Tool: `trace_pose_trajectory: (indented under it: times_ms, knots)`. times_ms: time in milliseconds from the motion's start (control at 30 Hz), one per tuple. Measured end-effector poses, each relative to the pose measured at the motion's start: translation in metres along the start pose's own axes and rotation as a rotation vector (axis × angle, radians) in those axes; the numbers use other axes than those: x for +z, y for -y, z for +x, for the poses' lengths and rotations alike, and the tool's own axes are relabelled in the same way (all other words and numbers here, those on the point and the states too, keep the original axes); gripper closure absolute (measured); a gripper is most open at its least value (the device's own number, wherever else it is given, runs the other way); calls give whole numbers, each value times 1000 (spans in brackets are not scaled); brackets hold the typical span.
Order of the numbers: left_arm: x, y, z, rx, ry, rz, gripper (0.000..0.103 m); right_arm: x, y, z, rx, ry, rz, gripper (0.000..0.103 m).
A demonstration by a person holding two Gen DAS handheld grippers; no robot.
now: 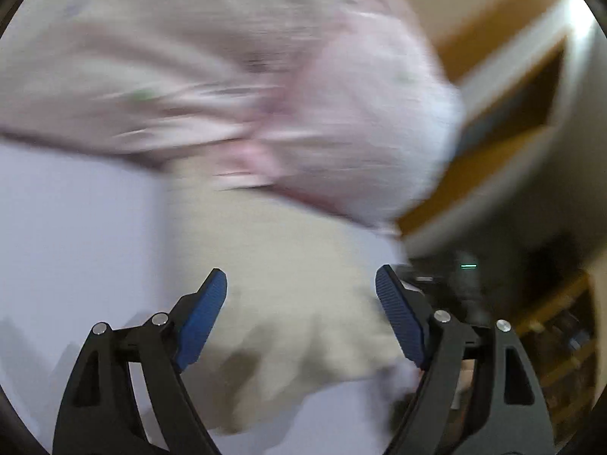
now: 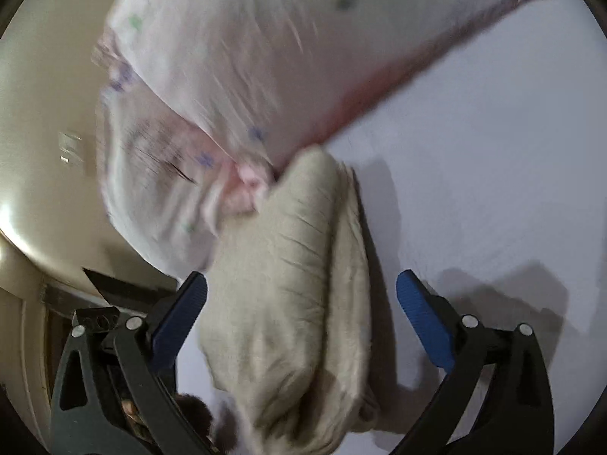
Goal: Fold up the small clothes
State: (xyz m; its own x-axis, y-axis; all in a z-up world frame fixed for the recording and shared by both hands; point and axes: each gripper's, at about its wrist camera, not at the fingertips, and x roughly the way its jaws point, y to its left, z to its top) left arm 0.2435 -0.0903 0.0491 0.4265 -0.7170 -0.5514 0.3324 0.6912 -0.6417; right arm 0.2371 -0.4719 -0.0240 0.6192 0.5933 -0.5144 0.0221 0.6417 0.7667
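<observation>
Lying on the pale lavender-white table (image 2: 493,151), a beige garment (image 2: 296,284) sat bunched in thick folds, and it filled the space ahead of both grippers; in the right wrist view the right gripper (image 2: 301,284) had its jaws spread wide, its blue pads (image 2: 178,318) standing either side of the beige cloth without touching it, so far as could be told; in the left wrist view the left gripper (image 1: 301,284) likewise had its jaws spread apart, its blue pads (image 1: 201,318) clear of the same beige garment (image 1: 288,284), which showed between them, heavily blurred; a pink garment (image 2: 246,57) with small purple and green printed marks lay beyond the beige one, touching its far end, with a darker pink band along one edge; in the left wrist view the pink garment (image 1: 265,87) stretched across the upper part, streaked by blur, so its folds could not be made out; a cream wall (image 2: 45,113) showed past the table edge on the right gripper's side; orange-brown furniture (image 1: 493,151) stood in the background of the left view.
</observation>
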Motion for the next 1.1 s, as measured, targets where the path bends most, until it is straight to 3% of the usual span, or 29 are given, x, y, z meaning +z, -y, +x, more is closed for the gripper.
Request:
trace_pose_trajectory:
  times_ms: [67, 167, 233, 267, 300, 333, 367, 400, 467, 567, 633, 700, 800, 867, 900, 967, 1033, 1067, 1100]
  knots:
    - [-8, -24, 5, 74, -55, -53, 22, 0, -1, 15, -35, -52, -16, 3]
    - [-15, -34, 22, 121, -117, -58, 19, -5, -6, 27, -52, -94, -52, 5]
    - [-20, -38, 30, 111, -139, -74, 17, -9, -8, 29, -42, -106, -59, 18]
    - [-22, -39, 37, 84, -152, -88, 17, -12, -7, 32, -23, -124, -63, 35]
    - [-21, -43, 42, 57, -163, -100, 17, -17, -7, 35, -16, -142, -64, 45]
    - [-21, -39, 46, 18, -169, -114, 18, -18, -9, 37, -27, -131, -70, 49]
    - [-27, -38, 46, -32, -169, -114, 31, -22, -10, 35, -23, -110, -83, 60]
    - [-28, -39, 54, -66, -190, -123, 36, -24, -11, 35, -6, -103, -82, 64]
    - [-28, -42, 43, -83, -181, -127, 58, -26, -18, 28, 17, -63, -89, 67]
    - [-21, -48, 6, -131, -113, -61, 66, -31, -44, 21, 114, -29, -142, 69]
    - [-19, -52, -26, -114, -44, -1, 66, -39, -66, 30, 170, -46, -204, 69]
    - [-18, -62, -46, -24, 1, 49, 63, -46, -83, 47, 150, -73, -270, 66]
    - [-25, -78, -51, 154, -29, 71, 60, -57, -99, 75, -38, -98, -377, 59]
    - [-33, -77, -69, 184, 21, 89, 57, -65, -105, 57, -82, -22, -398, 56]
    - [-37, -70, -80, 214, 61, 118, 54, -70, -107, 42, -75, 28, -397, 49]
    - [-47, -56, -97, 229, 118, 172, 37, -84, -108, 15, 3, 73, -376, 37]
    - [-55, -45, -100, 224, 129, 213, 34, -102, -110, 17, -11, 24, -413, 43]
    - [-58, -40, -96, 227, 119, 224, 34, -109, -112, 26, -80, 7, -441, 69]
    - [-60, -40, -96, 230, 107, 230, 34, -116, -112, 38, -227, 5, -483, 72]
